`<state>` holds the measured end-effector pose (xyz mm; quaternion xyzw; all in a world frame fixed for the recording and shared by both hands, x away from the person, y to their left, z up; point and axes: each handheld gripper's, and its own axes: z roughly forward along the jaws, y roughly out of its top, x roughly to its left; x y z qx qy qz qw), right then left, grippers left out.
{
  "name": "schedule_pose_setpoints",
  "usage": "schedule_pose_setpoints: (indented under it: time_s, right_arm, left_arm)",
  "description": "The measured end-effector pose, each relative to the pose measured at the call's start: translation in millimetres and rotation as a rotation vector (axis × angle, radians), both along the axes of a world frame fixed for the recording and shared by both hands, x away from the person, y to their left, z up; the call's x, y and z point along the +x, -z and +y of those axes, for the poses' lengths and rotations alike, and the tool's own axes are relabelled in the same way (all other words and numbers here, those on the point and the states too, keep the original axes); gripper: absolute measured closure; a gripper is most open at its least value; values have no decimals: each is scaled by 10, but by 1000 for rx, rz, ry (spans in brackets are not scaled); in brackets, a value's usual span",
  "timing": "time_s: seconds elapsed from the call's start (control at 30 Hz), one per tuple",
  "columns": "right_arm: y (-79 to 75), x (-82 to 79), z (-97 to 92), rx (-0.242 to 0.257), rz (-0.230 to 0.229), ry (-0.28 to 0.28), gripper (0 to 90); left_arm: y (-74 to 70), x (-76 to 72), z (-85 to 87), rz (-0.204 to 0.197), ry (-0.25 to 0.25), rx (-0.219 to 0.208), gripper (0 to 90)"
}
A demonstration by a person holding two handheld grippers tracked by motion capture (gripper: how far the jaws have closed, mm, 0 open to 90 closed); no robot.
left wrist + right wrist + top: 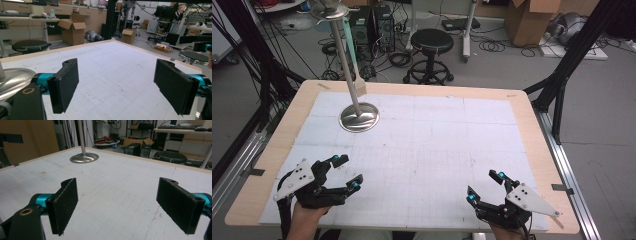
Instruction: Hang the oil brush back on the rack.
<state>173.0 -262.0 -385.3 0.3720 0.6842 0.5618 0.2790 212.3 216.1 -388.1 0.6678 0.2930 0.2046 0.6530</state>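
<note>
The metal stand (358,116) looks heavy and rigid, its polished domed base and slim upright pole probably slippery; the pole just above the base seems the best hold. It sits at the far left of the table (532,150). Left claw (344,173) and right claw (485,186) both gape wide and empty near the table's front edge.
</note>
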Motion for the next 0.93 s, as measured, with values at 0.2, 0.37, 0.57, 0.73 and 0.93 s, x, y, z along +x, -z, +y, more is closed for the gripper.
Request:
schedule_pose_setpoints:
  time_s: [0.2,0.37,0.57,0.73,0.93]
  right_arm:
    - [-11,17,14,7,-4,0,159]
    - [-15,10,34,4,-2,-7,159]
    - [-15,19,34,6,-4,-4,160]
    - [-12,20,34,5,-3,-5,160]
    - [-10,18,26,8,2,-5,159]
  left_arm:
    - [12,-9,29,14,-3,1,205]
    - [22,-12,33,18,-2,5,205]
    - [32,7,37,28,-5,2,205]
    - [40,22,33,38,-5,-3,205]
    - [47,45,19,45,-7,-8,207]
